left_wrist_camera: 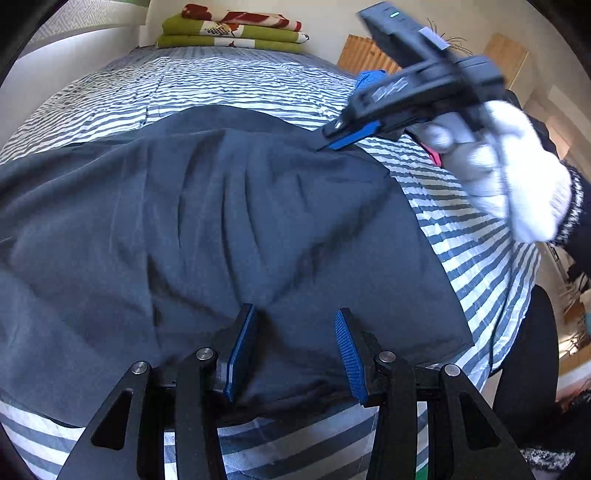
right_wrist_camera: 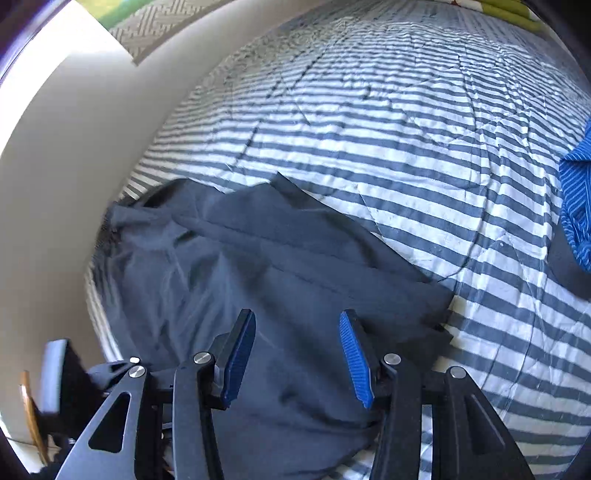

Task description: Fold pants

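Dark navy pants (left_wrist_camera: pixel 229 221) lie spread and wrinkled across the striped bed cover (left_wrist_camera: pixel 207 85). My left gripper (left_wrist_camera: pixel 295 314) hangs open just over their near edge, its blue pads apart with the cloth showing between them. A white-gloved hand (left_wrist_camera: pixel 517 184) holds my right gripper (left_wrist_camera: pixel 332 142), whose tip meets the pants' far right edge. In the right wrist view the right gripper (right_wrist_camera: pixel 297 319) stands open low over the pants (right_wrist_camera: pixel 258 266), pads apart, near a hem corner (right_wrist_camera: pixel 439 299). I cannot see either pair of pads pressing on cloth.
Folded green blankets (left_wrist_camera: pixel 232 35) are stacked at the head of the bed. A blue striped garment (right_wrist_camera: pixel 576 199) lies on the right side of the striped cover (right_wrist_camera: pixel 406 129). A white wall (right_wrist_camera: pixel 74 166) runs along the left. Wooden furniture (left_wrist_camera: pixel 364 55) stands beyond the bed.
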Available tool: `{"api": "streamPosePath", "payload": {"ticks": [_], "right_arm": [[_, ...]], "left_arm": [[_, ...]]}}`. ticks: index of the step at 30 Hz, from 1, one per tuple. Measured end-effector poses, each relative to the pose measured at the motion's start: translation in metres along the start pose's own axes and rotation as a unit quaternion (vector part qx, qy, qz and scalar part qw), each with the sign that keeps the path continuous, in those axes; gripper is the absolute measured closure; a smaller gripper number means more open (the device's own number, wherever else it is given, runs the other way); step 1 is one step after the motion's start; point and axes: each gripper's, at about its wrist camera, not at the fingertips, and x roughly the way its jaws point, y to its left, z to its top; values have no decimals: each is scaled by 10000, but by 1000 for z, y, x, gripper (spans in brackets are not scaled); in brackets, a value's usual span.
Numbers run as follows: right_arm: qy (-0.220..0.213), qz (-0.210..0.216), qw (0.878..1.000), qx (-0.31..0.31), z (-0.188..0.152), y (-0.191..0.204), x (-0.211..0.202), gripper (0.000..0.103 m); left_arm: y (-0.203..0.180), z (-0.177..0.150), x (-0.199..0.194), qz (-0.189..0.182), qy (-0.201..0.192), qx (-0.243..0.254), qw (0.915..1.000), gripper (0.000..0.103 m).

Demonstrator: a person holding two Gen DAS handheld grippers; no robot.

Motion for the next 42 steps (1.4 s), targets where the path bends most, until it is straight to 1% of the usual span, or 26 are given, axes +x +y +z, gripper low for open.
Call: {"api": "streamPosePath", "payload": {"ticks": [1,2,4,6,8,10,11,13,14,15,18,20,21,22,23,24,25,29,30,31,34,36,37,39,40,42], "right_arm": [[-37,-331,9994,-85,4,-3,3,74],[-110,-489,9987,-12,8,-10,3,76],[-290,-145,9992,253,11,-26,-10,76],[-478,-72,9987,167,8,-32,-29,76],[-483,2,9988,55,-2,-37,-43,76],[-341,59,9992,202,-14,-46,-47,75],[-285,103,9990,321,-18,-51,-45,74],[-124,159,9981,589,-27,-63,-39,71],[-62,164,9968,786,-30,-71,-34,71],[-18,199,9951,964,-33,-77,-30,71],[11,511,9880,1456,-37,-96,-20,71],[-47,648,9855,1569,-39,-99,-16,71],[-46,673,9852,1573,-39,-98,-14,72],[-74,688,9852,1570,-39,-97,-13,77],[-88,718,9849,1573,-38,-96,-13,83],[-127,784,9843,1577,-38,-95,-14,99],[-211,812,9837,1592,-37,-94,-18,102],[-779,693,9846,1400,-28,-82,-52,102],[-826,653,9854,1338,-25,-80,-54,102],[-786,564,9872,1269,-22,-78,-51,102],[-385,20,9901,1346,-16,-82,-26,102],[-399,-155,9883,1465,-17,-86,-25,99],[-535,-267,9866,1517,-16,-85,-32,98],[-732,-423,9869,1377,-12,-74,-45,98],[-859,-460,9875,1237,-9,-63,-53,96],[-970,-369,9914,803,-1,-36,-59,92]], "left_arm": [[-1,1,0,-13,6,-25,10000,56],[3,3,1,-24,20,-41,10000,56],[4,2,0,-23,38,-5,10000,56],[9,3,-7,-26,21,-79,10000,56],[8,9,-19,-69,-124,-63,9999,56],[-4,16,-26,-284,-247,72,9993,56],[-15,19,-26,-472,-286,165,9983,56],[-32,22,-21,-783,-261,302,9961,56],[-45,22,-15,-991,-175,400,9941,56],[-56,21,-9,-1100,-84,523,9925,56],[-84,11,12,-1124,266,990,9884,56],[-93,1,28,-1130,522,1113,9860,56],[-95,-1,32,-1111,549,1127,9859,57],[-97,-3,30,-1113,468,1175,9857,57],[-97,-3,30,-1137,510,1197,9850,57],[-96,-3,30,-1151,515,1184,9849,57],[-94,-4,30,-1183,527,1145,9849,57],[-90,-9,28,-1283,543,1106,9840,58],[-90,-10,27,-1283,544,1131,9838,58],[-89,-11,26,-1272,546,1150,9837,58],[-89,-10,23,-1353,606,1096,9829,57],[-88,-8,10,-1490,503,1073,9817,57],[-83,-6,-4,-1508,291,1075,9823,57],[-65,-3,-27,-1403,-71,917,9858,55],[-49,0,-39,-1241,-261,755,9891,55],[-20,4,-50,-769,-447,456,9950,55]]}}
